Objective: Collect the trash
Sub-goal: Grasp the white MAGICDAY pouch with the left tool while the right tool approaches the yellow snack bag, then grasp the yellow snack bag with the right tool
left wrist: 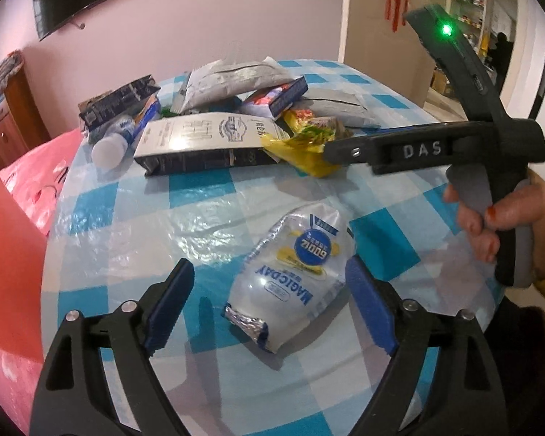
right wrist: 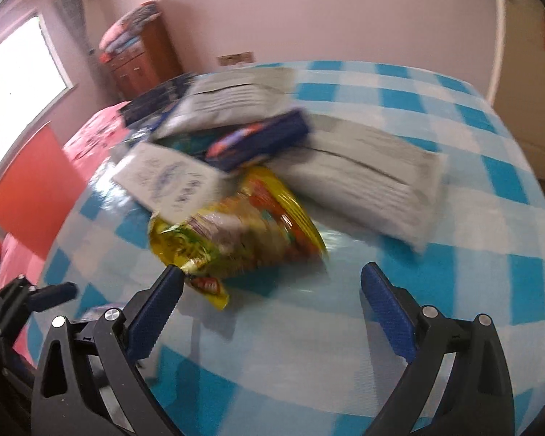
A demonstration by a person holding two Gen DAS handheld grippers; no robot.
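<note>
**Spotter:** Blue pads of your left tongs (left wrist: 269, 309) stand open around the clear snack bag (left wrist: 294, 276), not pressing it. It lies near the worktop's (left wrist: 207, 196) near edge, long axis running diagonally away to your right.

**Operator:** And the right tongs (right wrist: 270, 305)?

**Spotter:** Open and empty, just short of the yellow wrapper (right wrist: 236, 236) ahead. The pile (left wrist: 229, 116) beyond is blurred; what lies under it I can't tell.

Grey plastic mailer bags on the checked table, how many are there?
2. One grey plastic mailer bag lies on top of the pile at the far side; the other lies to its right, partly under the blue box. More may be hidden beneath.
</note>
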